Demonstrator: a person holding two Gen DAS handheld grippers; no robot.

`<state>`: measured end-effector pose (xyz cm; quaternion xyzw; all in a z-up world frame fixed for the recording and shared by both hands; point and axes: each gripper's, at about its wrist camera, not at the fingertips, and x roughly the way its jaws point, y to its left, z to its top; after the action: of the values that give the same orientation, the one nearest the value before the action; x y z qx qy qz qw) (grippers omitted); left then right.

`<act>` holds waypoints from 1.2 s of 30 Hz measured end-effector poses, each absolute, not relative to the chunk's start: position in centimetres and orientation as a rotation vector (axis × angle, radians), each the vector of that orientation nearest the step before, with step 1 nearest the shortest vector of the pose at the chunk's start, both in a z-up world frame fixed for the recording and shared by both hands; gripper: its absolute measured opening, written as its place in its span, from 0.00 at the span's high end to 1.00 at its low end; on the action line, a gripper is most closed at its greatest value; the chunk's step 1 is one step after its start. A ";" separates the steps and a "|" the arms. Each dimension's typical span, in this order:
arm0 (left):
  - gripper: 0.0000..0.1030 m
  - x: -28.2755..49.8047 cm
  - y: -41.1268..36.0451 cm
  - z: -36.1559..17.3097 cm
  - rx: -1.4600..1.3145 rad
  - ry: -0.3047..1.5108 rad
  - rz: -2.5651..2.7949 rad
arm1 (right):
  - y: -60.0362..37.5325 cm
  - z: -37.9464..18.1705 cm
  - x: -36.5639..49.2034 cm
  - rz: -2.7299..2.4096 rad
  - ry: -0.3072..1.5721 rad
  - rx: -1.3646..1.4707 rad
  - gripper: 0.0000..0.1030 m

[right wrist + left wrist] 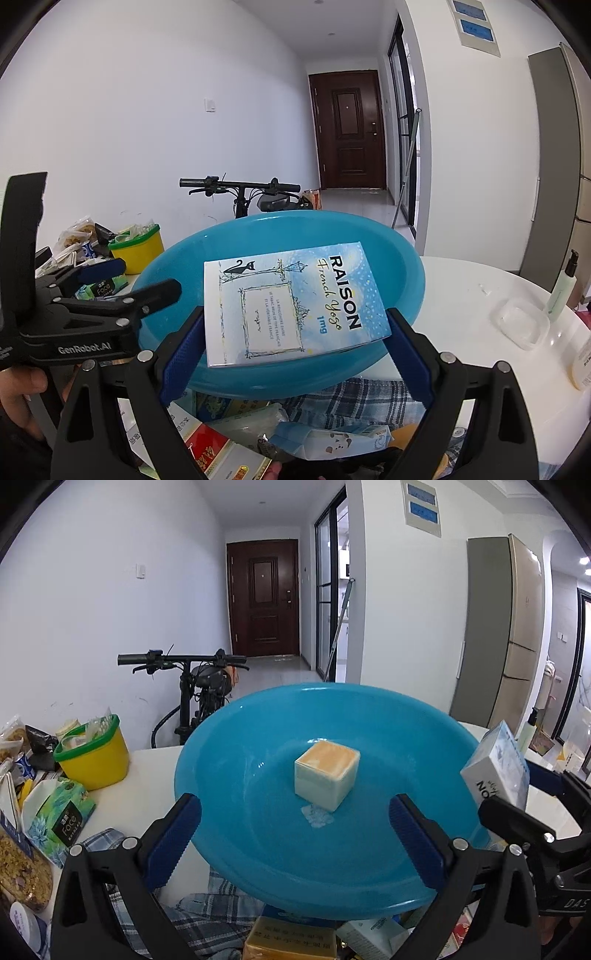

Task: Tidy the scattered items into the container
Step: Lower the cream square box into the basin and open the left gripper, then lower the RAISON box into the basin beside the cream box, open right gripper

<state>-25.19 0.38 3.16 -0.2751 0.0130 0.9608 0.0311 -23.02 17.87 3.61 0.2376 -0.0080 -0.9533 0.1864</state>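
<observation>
A blue plastic basin [258,738] sits on the white table, and a cream cube-shaped box [327,777] lies inside it. My left gripper [295,834] is open and empty at the basin's near rim. My right gripper [295,343] is shut on a light blue RAISON box [291,302], held flat over the basin [402,266]. In the left wrist view the RAISON box [495,768] shows at the right with the right gripper's fingers behind it. The left gripper [125,288] shows at the left of the right wrist view.
A yellow tub with a green rim [94,757], a tissue pack [59,812] and snack bags lie at the left. Checked cloth [369,398] and several boxes [218,450] lie below the basin. A clear lidded box [522,323] and pump bottle [561,291] stand at the right.
</observation>
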 end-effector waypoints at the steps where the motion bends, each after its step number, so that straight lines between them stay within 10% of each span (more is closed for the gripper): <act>1: 0.00 -25.2 0.4 3.1 -0.851 0.046 2.959 | 17.9 3.6 -23.0 -2.684 -0.022 0.669 0.12; 36: 0.00 -25.0 0.1 3.0 -0.855 0.027 2.928 | 19.2 3.5 -23.2 -2.711 -0.043 0.670 0.12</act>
<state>-24.97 0.12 2.96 -0.2800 0.0090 0.9589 0.0453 -23.17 19.19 3.51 0.2361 -0.0151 -0.9560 0.1736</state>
